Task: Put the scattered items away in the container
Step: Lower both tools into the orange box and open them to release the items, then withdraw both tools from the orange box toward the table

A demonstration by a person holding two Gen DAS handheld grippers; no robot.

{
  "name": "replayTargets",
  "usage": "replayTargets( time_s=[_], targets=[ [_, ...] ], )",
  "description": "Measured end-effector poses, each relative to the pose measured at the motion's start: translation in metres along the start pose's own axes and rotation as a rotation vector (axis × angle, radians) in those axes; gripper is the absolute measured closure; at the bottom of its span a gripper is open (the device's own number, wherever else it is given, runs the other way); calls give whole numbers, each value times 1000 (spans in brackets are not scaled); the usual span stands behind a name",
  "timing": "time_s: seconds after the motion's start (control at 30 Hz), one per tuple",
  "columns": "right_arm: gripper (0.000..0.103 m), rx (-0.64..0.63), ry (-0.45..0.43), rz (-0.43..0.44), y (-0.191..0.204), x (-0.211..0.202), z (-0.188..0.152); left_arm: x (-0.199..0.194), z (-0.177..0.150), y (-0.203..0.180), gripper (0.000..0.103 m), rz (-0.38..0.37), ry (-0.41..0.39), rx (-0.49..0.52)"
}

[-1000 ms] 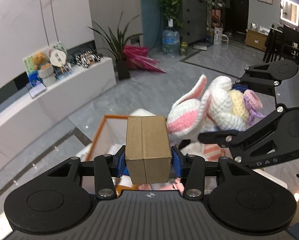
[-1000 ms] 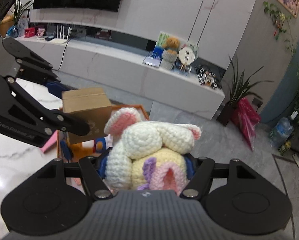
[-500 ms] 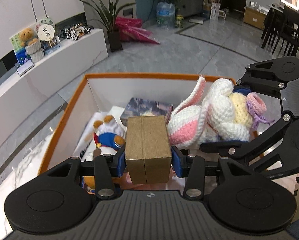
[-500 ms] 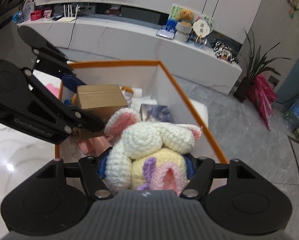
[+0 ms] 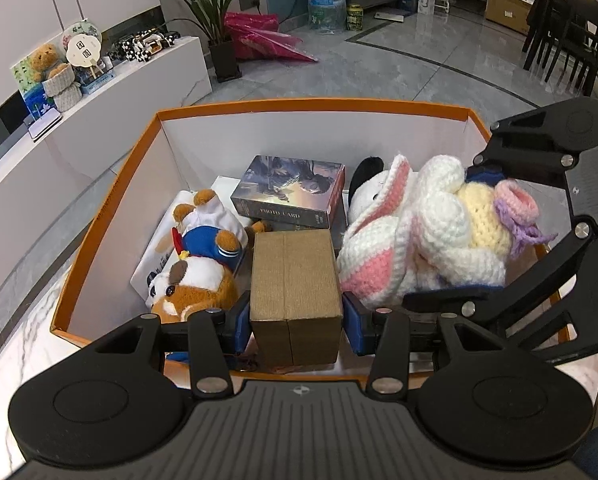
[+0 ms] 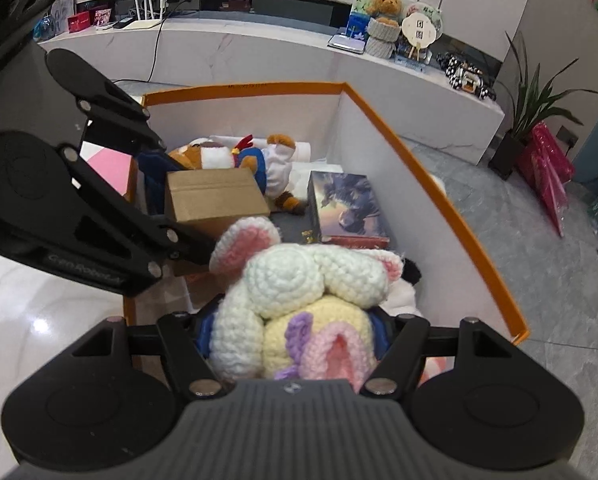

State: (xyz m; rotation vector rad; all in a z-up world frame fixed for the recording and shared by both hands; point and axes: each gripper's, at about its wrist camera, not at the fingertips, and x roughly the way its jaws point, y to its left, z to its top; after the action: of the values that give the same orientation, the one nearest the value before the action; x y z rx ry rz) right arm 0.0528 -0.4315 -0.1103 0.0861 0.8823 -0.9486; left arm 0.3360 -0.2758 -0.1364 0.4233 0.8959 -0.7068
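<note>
My left gripper (image 5: 296,320) is shut on a brown cardboard box (image 5: 295,292), held over the near part of the orange-rimmed white container (image 5: 311,103). The cardboard box also shows in the right wrist view (image 6: 215,200). My right gripper (image 6: 295,332) is shut on a white, pink and yellow crochet bunny (image 6: 299,304), held over the container's right side (image 6: 451,216). The bunny shows beside the box in the left wrist view (image 5: 435,240). Inside the container lie a plush dog in blue (image 5: 203,264), a dark photo-card box (image 5: 291,192) and a black-and-white plush (image 5: 369,188).
The container stands on a white marble table (image 6: 39,292). A pink item (image 6: 109,166) lies by the container's left wall. A white low cabinet with ornaments (image 6: 379,32) stands beyond, with a potted plant (image 5: 219,28) and grey floor (image 5: 379,68).
Both grippers have tilted down and moved forward over the container with their loads. The container's inside has come into full view. Both grips are unchanged.
</note>
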Motion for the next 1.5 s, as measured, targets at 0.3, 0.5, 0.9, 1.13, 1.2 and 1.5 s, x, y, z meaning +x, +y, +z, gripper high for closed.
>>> replayTargets(
  time_s=[0.3,0.5,0.9,1.13,1.2,1.5],
  targets=[
    [29,1,22,11,2,-3,-3,-1,-2,-8,40,-10,21,38],
    [23,-12,6,-12,2,-9,-2,-9,0,-7,29,1,-10,36],
    [22,-13,-47,-27,0,-35,3,-38,2,-1,29,8,-62,48],
    [20,-2,-83,-38,-3,-49,12,-81,-12,40,29,33,-136,-33],
    [20,1,-88,-43,-3,-51,16,-92,-16,51,29,48,-153,-51],
    [20,-21,-126,-45,12,-62,42,-138,-30,85,28,95,-224,-73]
  ],
)
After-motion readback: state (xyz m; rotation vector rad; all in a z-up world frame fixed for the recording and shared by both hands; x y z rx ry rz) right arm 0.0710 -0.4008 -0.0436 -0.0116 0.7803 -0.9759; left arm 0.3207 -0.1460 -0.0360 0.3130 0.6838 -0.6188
